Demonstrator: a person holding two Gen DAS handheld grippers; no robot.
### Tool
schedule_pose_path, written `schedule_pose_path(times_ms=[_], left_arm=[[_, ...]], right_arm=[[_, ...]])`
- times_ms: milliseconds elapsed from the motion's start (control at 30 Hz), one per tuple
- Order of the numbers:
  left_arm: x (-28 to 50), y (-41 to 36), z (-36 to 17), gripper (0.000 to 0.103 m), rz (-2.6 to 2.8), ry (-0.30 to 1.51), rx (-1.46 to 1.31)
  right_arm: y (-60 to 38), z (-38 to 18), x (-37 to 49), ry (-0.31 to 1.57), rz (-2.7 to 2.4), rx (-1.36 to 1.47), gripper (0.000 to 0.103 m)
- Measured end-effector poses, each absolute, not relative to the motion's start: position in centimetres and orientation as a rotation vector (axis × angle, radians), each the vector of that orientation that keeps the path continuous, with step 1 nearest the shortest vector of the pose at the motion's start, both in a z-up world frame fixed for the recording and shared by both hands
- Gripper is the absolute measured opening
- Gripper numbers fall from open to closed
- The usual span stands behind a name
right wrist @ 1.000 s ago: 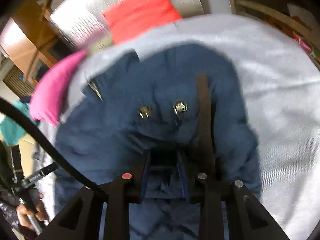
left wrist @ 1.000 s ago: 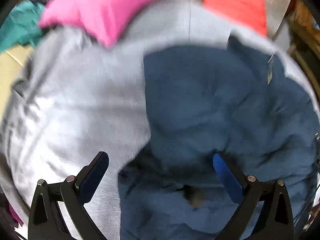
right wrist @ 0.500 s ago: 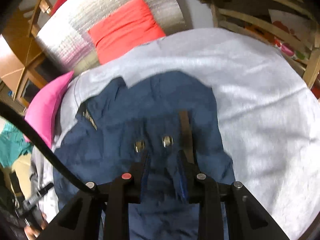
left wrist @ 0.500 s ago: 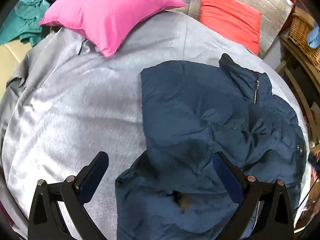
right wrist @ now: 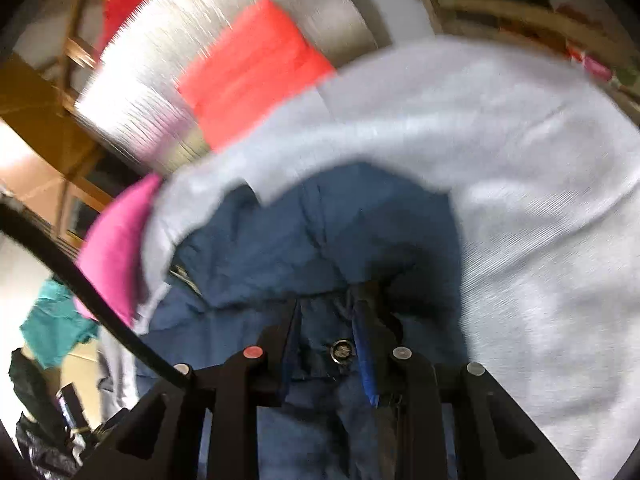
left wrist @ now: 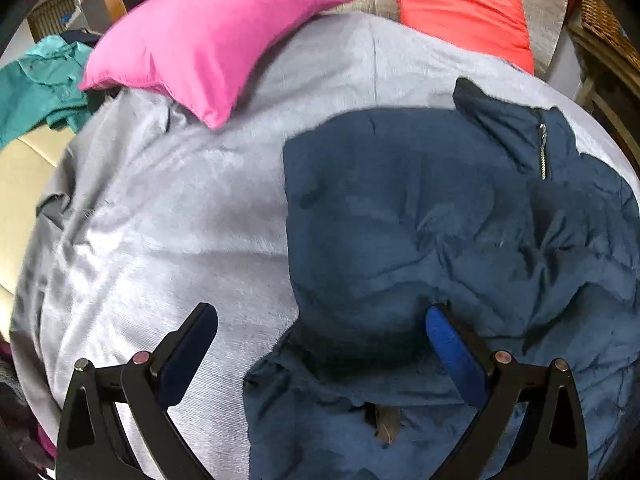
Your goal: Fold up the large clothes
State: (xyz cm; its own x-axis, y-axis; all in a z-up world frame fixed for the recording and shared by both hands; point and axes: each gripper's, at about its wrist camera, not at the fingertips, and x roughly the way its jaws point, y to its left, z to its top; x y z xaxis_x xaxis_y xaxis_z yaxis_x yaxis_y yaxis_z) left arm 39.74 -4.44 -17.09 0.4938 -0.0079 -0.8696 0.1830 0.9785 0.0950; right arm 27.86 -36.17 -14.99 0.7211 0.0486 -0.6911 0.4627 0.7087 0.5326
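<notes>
Left wrist view, from the left edge:

- Crumpled teal fabric garment (left wrist: 38, 88), lying off the bed at the far left above a cream-coloured surface (left wrist: 24, 176).
- Bright pink satin pillow (left wrist: 200, 36), resting on the far left part of the bed.
- Pale grey bed cover (left wrist: 160, 220), wrinkled, filling the left half of the view.
- My left gripper (left wrist: 322, 320), its dark-padded fingers (left wrist: 452, 348) spread wide with nothing pressed between them. The left finger hangs over bare grey cover; the right finger hangs over the jacket.
- Large navy blue puffy quilted jacket (left wrist: 420, 216), the item to be folded, lying on the right half of the bed. Its collar with a metal zip (left wrist: 543, 152) points to the far right corner. A folded layer sits on top of a paler lower layer near me.
- Flat orange-red rectangular cushion (left wrist: 460, 4), propped at the head of the bed against a silver foil-like panel (left wrist: 548, 12).

Right wrist view, strongly blurred, from the left edge:

- The teal garment (right wrist: 56, 328), then the pink pillow (right wrist: 116, 248).
- The orange-red cushion (right wrist: 256, 72) against the silver panel (right wrist: 192, 40).
- My right gripper (right wrist: 326, 316), fingers drawn narrow and clamped on a raised fold of the navy jacket (right wrist: 320, 232). A metal snap button (right wrist: 341, 350) shows on the cloth between the fingers.
- The grey cover (right wrist: 540, 200), bare to the right of the jacket.
</notes>
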Motion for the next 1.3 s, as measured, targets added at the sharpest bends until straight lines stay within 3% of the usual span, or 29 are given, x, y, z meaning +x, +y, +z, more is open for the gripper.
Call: schedule_pose_path(times_ms=[333, 567, 700, 733, 800, 833, 1300], left_arm=[[39.8, -4.8, -19.4, 0.103, -0.111, 1.097, 0.214], [36.3, -3.9, -18.2, 0.103, -0.066, 1.031, 0.238], [32.7, -1.8, -16.7, 0.103, -0.079, 0.960, 0.196], [31.6, -0.9, -16.3, 0.103, -0.081, 0.934, 0.182], [29.5, 0.6, -15.6, 0.103, -0.079, 0.892, 0.166], [29.0, 1.2, -15.7, 0.103, -0.080, 0.884, 0.162], [17.9, 10.1, -19.2, 0.103, -0.174, 1.034, -0.063]], right_arm=[[-35.4, -14.4, 20.7, 0.736, -0.135, 0.737, 0.031], [-34.6, -19.2, 22.9, 0.919, -0.099, 0.761, 0.031], [-34.4, -16.3, 20.5, 0.810, -0.070, 0.760, 0.031], [-34.4, -15.8, 19.8, 0.787, -0.066, 0.753, 0.033], [-34.4, -14.8, 17.2, 0.727, -0.061, 0.766, 0.056], [-34.5, -14.7, 16.4, 0.713, -0.062, 0.772, 0.059], [-32.1, -18.9, 4.8, 0.790, -0.044, 0.858, 0.060]])
